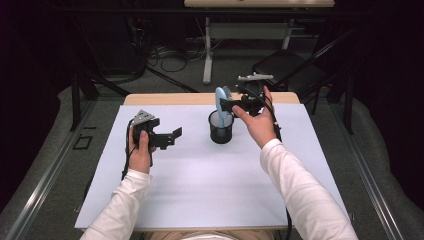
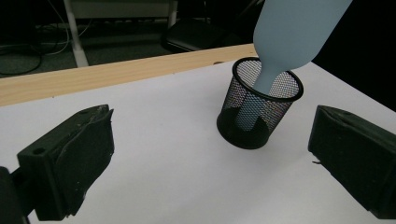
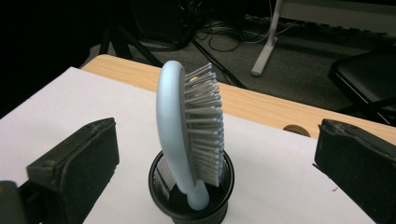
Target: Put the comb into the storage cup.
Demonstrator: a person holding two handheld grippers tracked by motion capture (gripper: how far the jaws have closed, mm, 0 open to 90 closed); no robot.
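— Hairbrush [image 3: 189, 135]: where was it at that moment?

— Standing handle-down in the black mesh cup [image 3: 190, 196], pale blue, head and bristles well above the rim and leaning against one side. The cup sat on the white sheet [image 1: 200, 185], toward the far half of the table.

— And the grippers, starting from the person's side?

— The left gripper [image 1: 167, 136] was nearest, held low over the sheet, left of the cup and apart from it. Its jaws were spread wide with nothing between them. Farther off, the right gripper [image 1: 231, 104] hovered just beside the brush head. In its own view its jaws stood wide apart on either side of the brush, touching neither brush nor cup.

— So the brush was free?

— It looked so; only the cup held it up.

— What could have gone wrong from there?

— I judged the cup light and the brush top-heavy. A jaw clipping the head while drawing away could have tipped both over. The wooden table edge [image 1: 150, 99] lay just beyond, and the dark floor [image 1: 180, 75] past that, so a toppled brush might have rolled off.
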